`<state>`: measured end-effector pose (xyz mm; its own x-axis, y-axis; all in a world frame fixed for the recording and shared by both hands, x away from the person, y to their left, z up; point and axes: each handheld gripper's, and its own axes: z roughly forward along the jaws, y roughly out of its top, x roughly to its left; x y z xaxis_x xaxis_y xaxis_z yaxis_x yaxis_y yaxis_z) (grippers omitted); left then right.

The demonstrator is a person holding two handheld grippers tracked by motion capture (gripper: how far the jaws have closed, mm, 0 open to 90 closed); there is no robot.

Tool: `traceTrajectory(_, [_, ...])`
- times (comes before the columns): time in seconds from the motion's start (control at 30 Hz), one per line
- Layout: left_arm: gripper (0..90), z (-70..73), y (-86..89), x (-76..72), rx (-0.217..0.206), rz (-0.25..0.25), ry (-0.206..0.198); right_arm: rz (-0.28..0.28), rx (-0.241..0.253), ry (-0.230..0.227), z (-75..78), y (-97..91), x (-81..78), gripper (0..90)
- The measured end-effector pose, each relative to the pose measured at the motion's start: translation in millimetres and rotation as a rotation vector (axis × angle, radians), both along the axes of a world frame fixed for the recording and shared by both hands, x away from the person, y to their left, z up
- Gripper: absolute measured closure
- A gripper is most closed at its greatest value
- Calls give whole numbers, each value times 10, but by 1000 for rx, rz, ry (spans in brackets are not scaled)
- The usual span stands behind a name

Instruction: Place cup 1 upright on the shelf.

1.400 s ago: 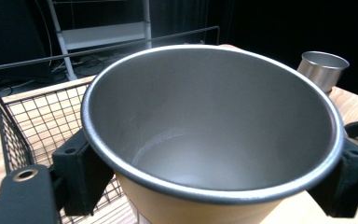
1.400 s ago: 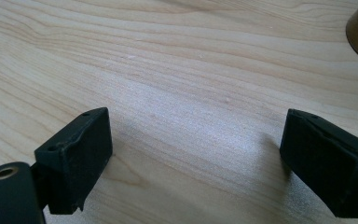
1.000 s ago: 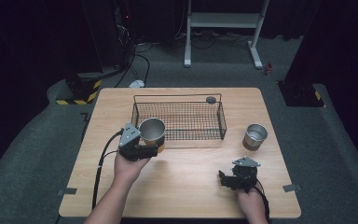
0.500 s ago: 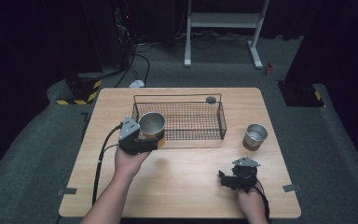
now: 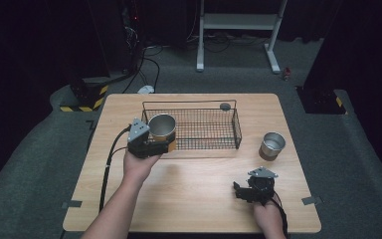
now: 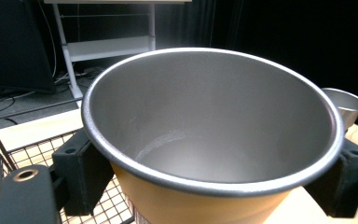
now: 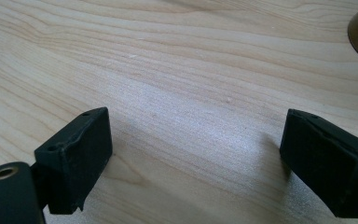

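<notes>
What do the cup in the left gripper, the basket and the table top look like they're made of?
The cup looks like metal: a dull brushed grey inside with faint scuffs and a rolled rim, with a tan outer coating or sleeve. The basket is thin dark wire mesh, probably coated steel. The table top shows pale wood grain, either wood or laminate.

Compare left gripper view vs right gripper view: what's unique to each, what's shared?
Left gripper view alone: the orange cup clamped between its black fingers, its bare metal inside, the wire basket below, and a white stand on the dark floor behind. Right gripper view alone: its fingers spread apart over bare wood, holding nothing. Shared: the wooden table and the second metal cup.
</notes>
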<state>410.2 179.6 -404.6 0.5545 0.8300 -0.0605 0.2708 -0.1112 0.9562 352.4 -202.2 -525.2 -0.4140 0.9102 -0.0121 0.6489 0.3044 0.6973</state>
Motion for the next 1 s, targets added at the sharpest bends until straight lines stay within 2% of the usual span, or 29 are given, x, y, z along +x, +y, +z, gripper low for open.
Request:
traceTrajectory(0.07, [147, 9, -14, 31, 16, 0, 1, 0, 0, 0, 0, 0, 0, 90])
traceTrajectory(0.43, [147, 14, -80, 258, 34, 15, 28, 0, 0, 0, 0, 0, 0, 90])
traceTrajectory(0.67, [147, -3, -63, 372, 10, 27, 33, 0, -1, 0, 0, 0, 0, 90])
traceTrajectory(0.83, [147, 6, -75, 495, 28, 41, 43, -1, 1, 1, 0, 2, 0, 90])
traceTrajectory(0.9, [147, 7, -88, 516, 18, 47, 30, -1, 1, 1, 0, 2, 0, 90])
traceTrajectory(1.0, [147, 17, -115, 559, 28, 46, 41, -1, 1, 1, 0, 2, 0, 90])
